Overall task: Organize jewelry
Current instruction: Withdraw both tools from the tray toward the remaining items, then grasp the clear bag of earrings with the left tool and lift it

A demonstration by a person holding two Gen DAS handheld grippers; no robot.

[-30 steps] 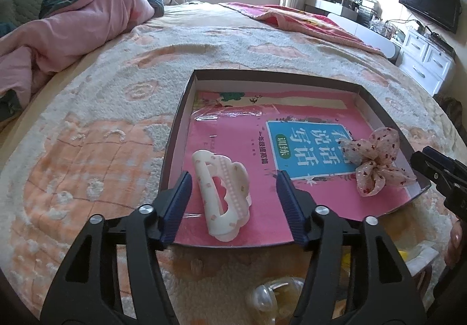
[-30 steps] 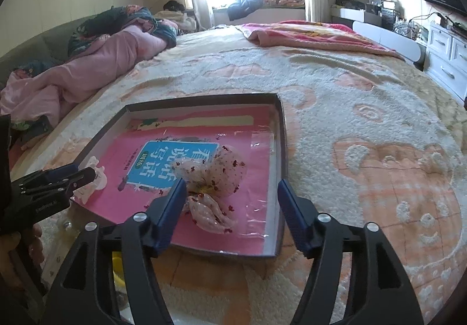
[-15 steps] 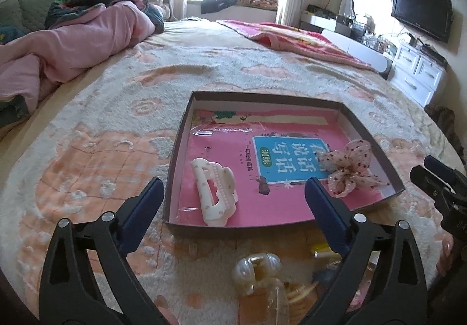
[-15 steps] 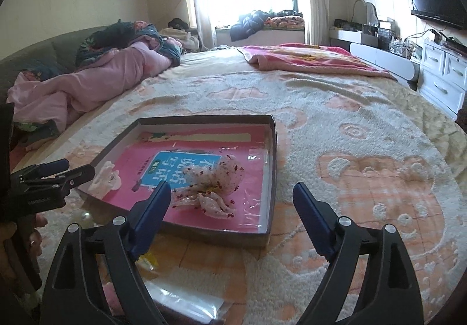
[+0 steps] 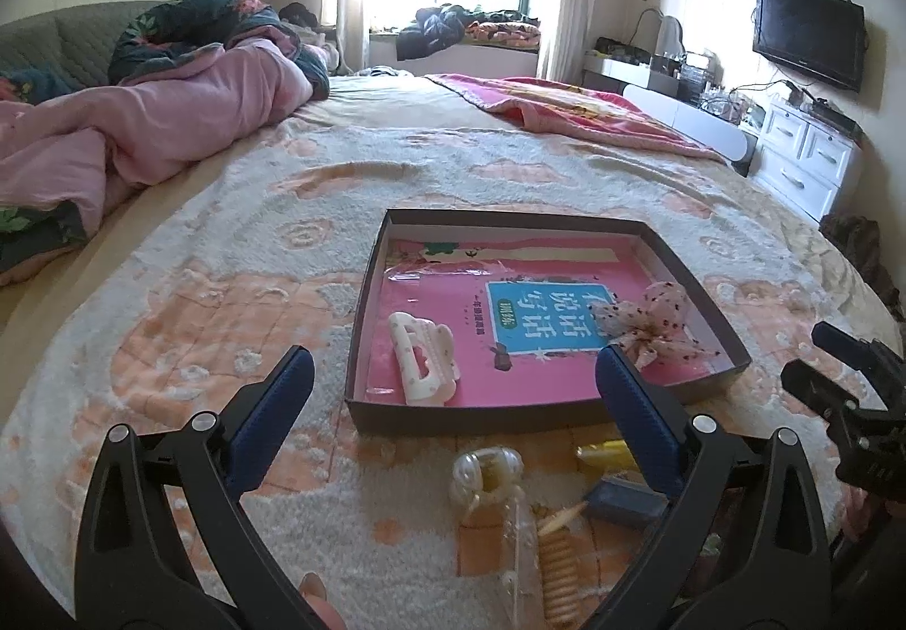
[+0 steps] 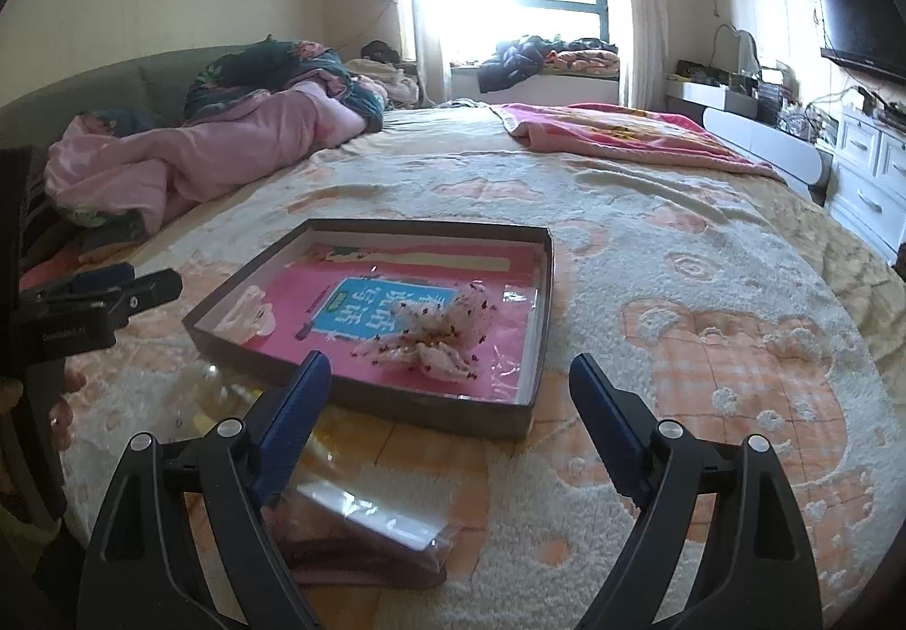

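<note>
Both grippers wide open and empty, just short of the tray's near edge.

The shallow brown tray (image 5: 512, 412) lies on the fleecy bedspread (image 5: 238, 290). Inside it, a cream hair claw (image 5: 422, 358) sits in the near-left corner and a spotted fabric bow (image 6: 439, 333) lies toward the right wall. The left gripper (image 5: 453, 403) and right gripper (image 6: 450, 392) have just been opening, nothing between their jaws. More clips (image 5: 487, 471) lie on the bedspread just before the tray.
</note>
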